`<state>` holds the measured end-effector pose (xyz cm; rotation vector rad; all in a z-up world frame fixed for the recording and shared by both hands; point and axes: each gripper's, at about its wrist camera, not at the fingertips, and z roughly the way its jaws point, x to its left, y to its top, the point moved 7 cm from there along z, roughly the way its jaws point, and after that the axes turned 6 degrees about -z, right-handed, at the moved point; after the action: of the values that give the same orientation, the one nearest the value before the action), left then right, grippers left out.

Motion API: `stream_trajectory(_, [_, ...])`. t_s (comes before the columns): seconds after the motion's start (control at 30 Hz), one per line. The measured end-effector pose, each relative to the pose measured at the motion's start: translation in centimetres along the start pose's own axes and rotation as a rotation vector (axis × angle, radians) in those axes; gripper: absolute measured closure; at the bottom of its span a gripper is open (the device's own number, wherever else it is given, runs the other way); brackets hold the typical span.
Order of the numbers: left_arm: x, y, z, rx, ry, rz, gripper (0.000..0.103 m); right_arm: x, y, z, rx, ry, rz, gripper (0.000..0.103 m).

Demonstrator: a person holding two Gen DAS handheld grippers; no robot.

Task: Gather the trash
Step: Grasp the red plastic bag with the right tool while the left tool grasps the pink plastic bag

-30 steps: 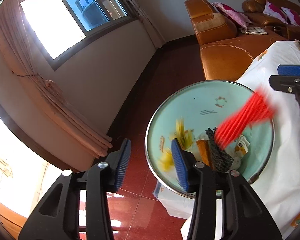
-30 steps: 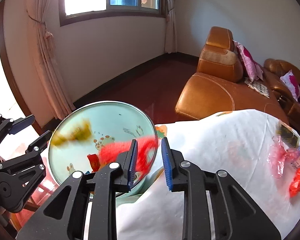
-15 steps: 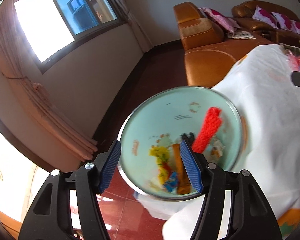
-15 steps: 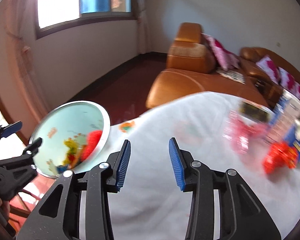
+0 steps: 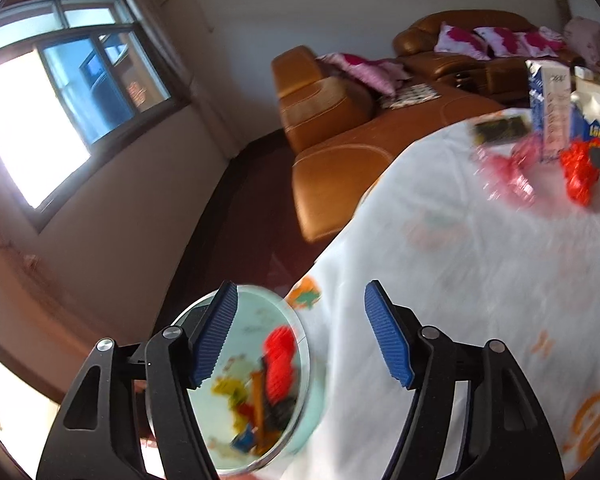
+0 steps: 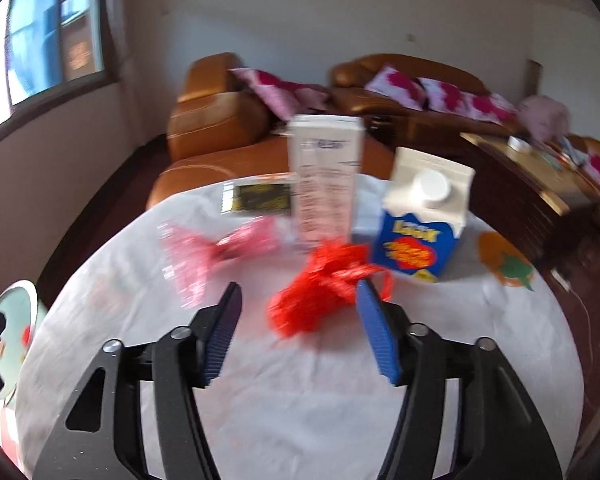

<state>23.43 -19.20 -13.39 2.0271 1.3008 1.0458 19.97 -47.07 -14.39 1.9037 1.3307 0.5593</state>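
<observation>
Your left gripper (image 5: 300, 336) and right gripper (image 6: 298, 330) look identical: black triangular-cutout arms, silver pivot screws, ribbed blue pads (image 5: 384, 338).

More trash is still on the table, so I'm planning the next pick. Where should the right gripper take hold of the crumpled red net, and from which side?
Take the red net across its bunched middle, coming down from the near side, where the open right gripper already faces it. It is a soft, low heap, so probably any pinch holds. The blue carton stands close behind, so avoid approaching from there.

Tan leather sofa (image 6: 220, 132), bright window (image 5: 52, 120), dark red floor (image 5: 240, 240)
</observation>
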Motion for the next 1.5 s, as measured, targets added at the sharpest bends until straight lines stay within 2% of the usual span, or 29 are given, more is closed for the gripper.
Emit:
stream_trajectory(0.1, [-1.5,1.3,1.0,-0.006,-0.002,0.015,0.036,-0.9,0.1,1.9,0.035,-0.035,0.021,0.039])
stream_trajectory(0.17, [-2.2,2.1,2.5,0.018,-0.015,0.004,0.036,-1.3,-0.1,3.1,0.061,-0.050,0.042,0.034])
stream_trajectory(0.3, [-3.1,3.1,3.9,0.038,-0.034,0.001,0.036,-2.0,-0.8,5.6,0.124,-0.030,0.092,0.036])
stream_trajectory(0.37, [-3.6,3.7,3.9,0.026,-0.051,-0.006,0.036,-2.1,-1.1,6.2,0.153,-0.016,0.105,0.055])
stream_trajectory(0.43, [-4.2,4.2,3.6,0.011,-0.072,-0.005,0.036,-2.5,-1.7,6.7,0.179,0.010,0.115,0.078])
stream_trajectory(0.53, [-6.1,5.1,3.3,0.003,-0.126,0.002,0.036,-2.6,-2.3,6.4,0.189,0.043,0.106,0.092])
stream_trajectory(0.63, [-8.8,5.8,3.2,0.007,-0.181,0.019,0.036,-3.0,-2.6,5.0,0.182,0.079,0.108,0.094])
stream_trajectory(0.77, [-12.8,6.5,3.4,0.017,-0.246,0.054,0.036,-4.6,-2.7,2.4,0.147,0.078,0.104,0.094])
stream_trajectory(0.93, [-17.2,6.8,4.7,0.050,-0.275,0.096,0.036,-6.4,-3.8,0.3,0.127,0.072,0.104,0.094])
stream_trajectory(1.07, [-18.9,6.6,6.9,0.100,-0.274,0.101,0.036,-6.7,-4.2,-0.3,0.115,0.082,0.099,0.094])
stream_trajectory(1.27, [-20.0,6.3,7.9,0.137,-0.299,0.101,0.036,-6.3,-4.3,-0.5,0.101,0.106,0.079,0.094])
stream_trajectory(1.3, [-20.3,6.2,8.1,0.146,-0.307,0.105,0.038,-6.2,-4.4,-0.4,0.103,0.107,0.077,0.094])
stream_trajectory(1.33, [-20.2,5.9,8.1,0.149,-0.310,0.111,0.047,-6.2,-4.5,-0.3,0.105,0.111,0.078,0.094])
stream_trajectory(1.43, [-20.6,5.4,8.6,0.181,-0.342,0.112,0.065,-5.9,-4.7,-0.3,0.106,0.116,0.079,0.094])
stream_trajectory(1.5, [-20.7,5.3,8.4,0.176,-0.353,0.124,0.081,-5.7,-4.7,-0.4,0.102,0.117,0.072,0.094])
